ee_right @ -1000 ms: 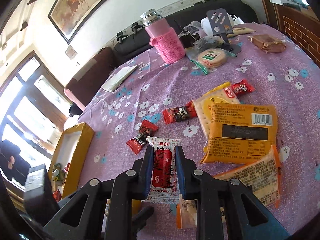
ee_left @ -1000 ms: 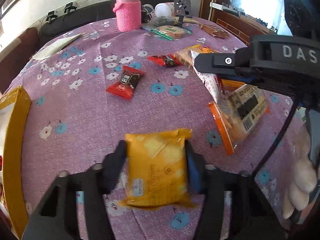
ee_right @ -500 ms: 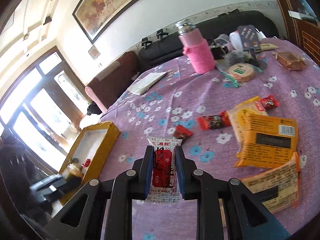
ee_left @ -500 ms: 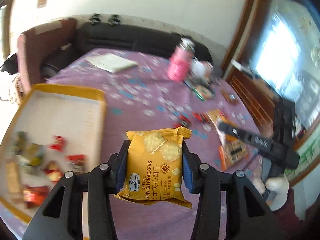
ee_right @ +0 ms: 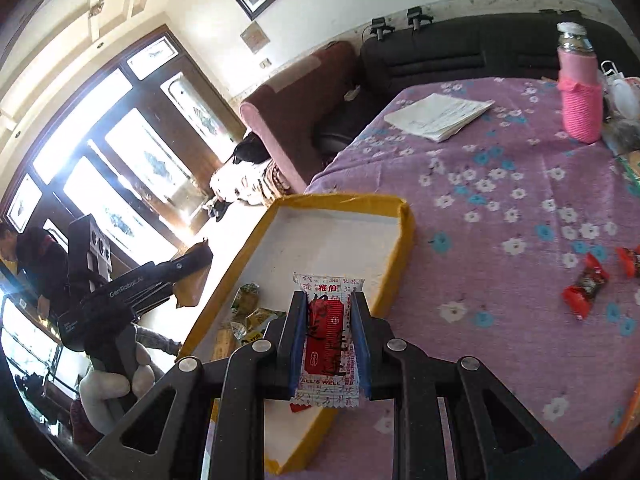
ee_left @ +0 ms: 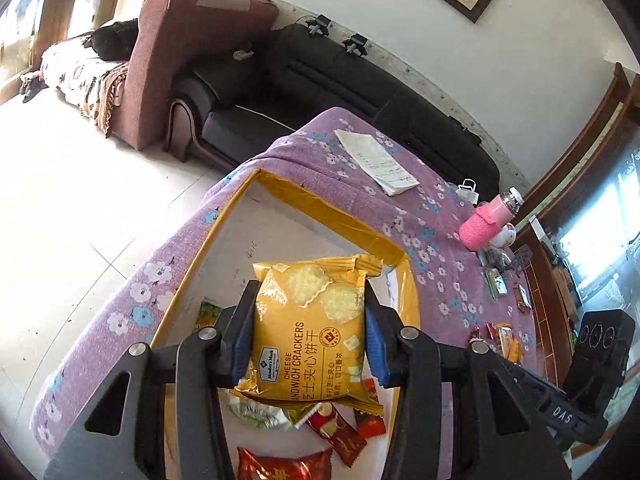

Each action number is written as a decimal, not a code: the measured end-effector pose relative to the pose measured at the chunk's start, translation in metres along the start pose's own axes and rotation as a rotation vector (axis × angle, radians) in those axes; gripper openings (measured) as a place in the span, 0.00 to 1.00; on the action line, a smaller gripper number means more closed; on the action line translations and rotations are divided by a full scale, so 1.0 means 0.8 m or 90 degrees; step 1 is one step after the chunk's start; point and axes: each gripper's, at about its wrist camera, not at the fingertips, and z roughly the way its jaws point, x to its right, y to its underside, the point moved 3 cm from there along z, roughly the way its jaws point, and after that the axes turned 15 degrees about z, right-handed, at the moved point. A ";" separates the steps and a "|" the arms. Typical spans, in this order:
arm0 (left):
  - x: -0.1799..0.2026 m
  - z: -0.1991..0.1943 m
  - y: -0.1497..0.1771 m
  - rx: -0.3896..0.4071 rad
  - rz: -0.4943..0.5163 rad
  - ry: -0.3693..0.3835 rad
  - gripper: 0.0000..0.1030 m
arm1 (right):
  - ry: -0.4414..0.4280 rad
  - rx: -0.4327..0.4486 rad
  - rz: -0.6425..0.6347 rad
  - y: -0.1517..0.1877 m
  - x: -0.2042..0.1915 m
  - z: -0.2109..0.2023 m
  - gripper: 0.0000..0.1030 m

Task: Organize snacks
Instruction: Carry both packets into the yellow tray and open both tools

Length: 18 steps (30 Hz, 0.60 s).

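Observation:
My left gripper [ee_left: 310,320] is shut on a yellow cheese cracker packet [ee_left: 310,332] and holds it above the yellow-rimmed box [ee_left: 320,212]. Several small snacks [ee_left: 340,436] lie in the box below it. My right gripper [ee_right: 328,332] is shut on a white and red snack packet [ee_right: 328,340], held over the near right edge of the same box [ee_right: 340,200]. The left gripper also shows at the left of the right wrist view [ee_right: 192,276], its jaws out over the box's left side.
The table has a purple flowered cloth [ee_right: 500,208]. A pink-sleeved bottle [ee_right: 580,100], folded papers [ee_right: 440,116] and red candies [ee_right: 586,290] lie on it. More snacks [ee_left: 504,336] sit far right. A black sofa [ee_left: 320,76] and floor lie beyond the table edge.
Both grippers have swung left from the snack pile to the yellow box, each still holding its packet. The left one now hangs over the box's inside.

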 end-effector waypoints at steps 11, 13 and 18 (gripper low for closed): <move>-0.026 0.081 -0.008 -0.069 -0.012 0.011 0.46 | 0.072 -0.093 0.011 -0.007 -0.002 0.145 0.21; -0.025 0.083 -0.008 -0.068 -0.009 0.016 0.47 | 0.072 -0.092 0.018 -0.008 -0.003 0.151 0.24; -0.023 0.069 -0.014 -0.051 -0.008 0.004 0.49 | 0.032 -0.083 0.046 -0.012 -0.001 0.133 0.28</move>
